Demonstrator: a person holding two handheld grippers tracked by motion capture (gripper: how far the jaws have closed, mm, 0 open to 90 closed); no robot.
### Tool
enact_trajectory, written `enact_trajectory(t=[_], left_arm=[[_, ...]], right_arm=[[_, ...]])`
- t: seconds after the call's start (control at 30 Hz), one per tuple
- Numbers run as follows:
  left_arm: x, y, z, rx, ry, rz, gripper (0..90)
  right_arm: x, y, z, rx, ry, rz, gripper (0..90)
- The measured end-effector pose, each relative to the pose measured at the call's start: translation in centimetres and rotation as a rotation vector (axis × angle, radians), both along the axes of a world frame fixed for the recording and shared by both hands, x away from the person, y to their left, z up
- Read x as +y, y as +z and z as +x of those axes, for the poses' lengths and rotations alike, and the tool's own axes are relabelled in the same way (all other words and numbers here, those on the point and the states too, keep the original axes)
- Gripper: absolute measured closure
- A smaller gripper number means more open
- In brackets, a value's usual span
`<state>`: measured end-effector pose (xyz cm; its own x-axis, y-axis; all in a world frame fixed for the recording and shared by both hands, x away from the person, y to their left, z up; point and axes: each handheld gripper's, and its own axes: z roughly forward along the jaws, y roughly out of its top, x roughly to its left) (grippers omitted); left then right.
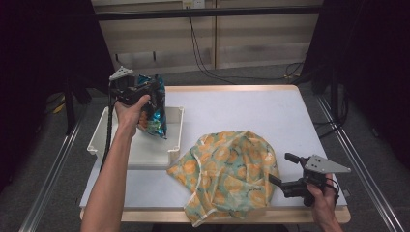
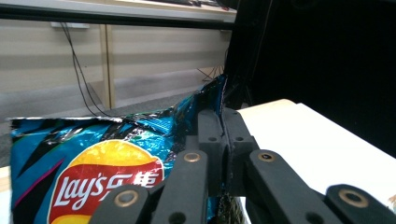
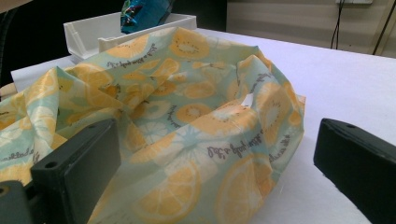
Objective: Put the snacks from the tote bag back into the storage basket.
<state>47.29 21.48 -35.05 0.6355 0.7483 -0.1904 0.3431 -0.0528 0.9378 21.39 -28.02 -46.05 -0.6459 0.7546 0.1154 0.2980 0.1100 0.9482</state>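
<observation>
Partly hidden chip bag (image 1: 153, 107) in left tool (image 1: 145, 92), above tray (image 1: 145, 150)

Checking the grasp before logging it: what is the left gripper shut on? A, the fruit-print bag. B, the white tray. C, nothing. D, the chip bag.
D: the left gripper has its jaws pinched on the top edge of the chip bag, held up over the tray.

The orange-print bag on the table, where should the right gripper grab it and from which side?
Grip the bag's raised right rim, coming level from the right. In the right gripper view that rim stands up between the open right gripper's jaws, thin enough to pinch.
</observation>
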Motion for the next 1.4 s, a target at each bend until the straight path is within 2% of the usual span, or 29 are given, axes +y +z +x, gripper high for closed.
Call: enact_trajectory(t=[0.13,0.37,0.5,0.7,0.77,0.9,1.07,1.17,1.3,1.4], left_arm=[[-0.9,-0.5,0.3,0.010,-0.017,0.001,86.8],[-2.2,-0.6,0.8,0.014,-0.030,0.034,86.1],[-2.9,-1.2,1.1,0.028,-0.047,0.027,85.0],[-3.9,-1.7,1.0,0.020,-0.069,0.096,82.9],[-3.9,-1.9,1.1,0.031,-0.076,0.092,81.5],[-4.4,-2.4,1.2,0.051,-0.088,0.129,79.3],[-4.8,-2.8,1.3,0.066,-0.105,0.123,79.1],[-4.7,-2.8,1.3,0.068,-0.121,0.124,76.2],[-4.5,-2.7,1.3,0.075,-0.155,0.119,66.5],[-4.3,-2.5,1.1,0.073,-0.155,0.107,57.0]], right_arm=[[-0.1,0.1,-0.1,-0.003,0.005,-0.003,0.2],[-0.2,0.0,0.0,0.003,0.002,0.000,0.2],[-0.1,0.1,0.0,0.001,-0.003,0.004,0.3],[-0.1,0.1,-0.1,0.001,0.002,0.004,0.2],[-0.2,0.1,-0.1,0.002,0.005,0.003,0.3],[-0.2,0.1,-0.1,-0.002,-0.002,0.001,0.3],[-0.2,0.1,-0.1,-0.002,0.000,0.001,0.3],[-0.2,0.1,0.0,-0.001,-0.002,0.000,0.2],[-0.2,0.1,-0.1,-0.001,0.000,0.001,0.2],[-0.1,0.0,-0.1,0.001,0.001,0.001,0.2]])
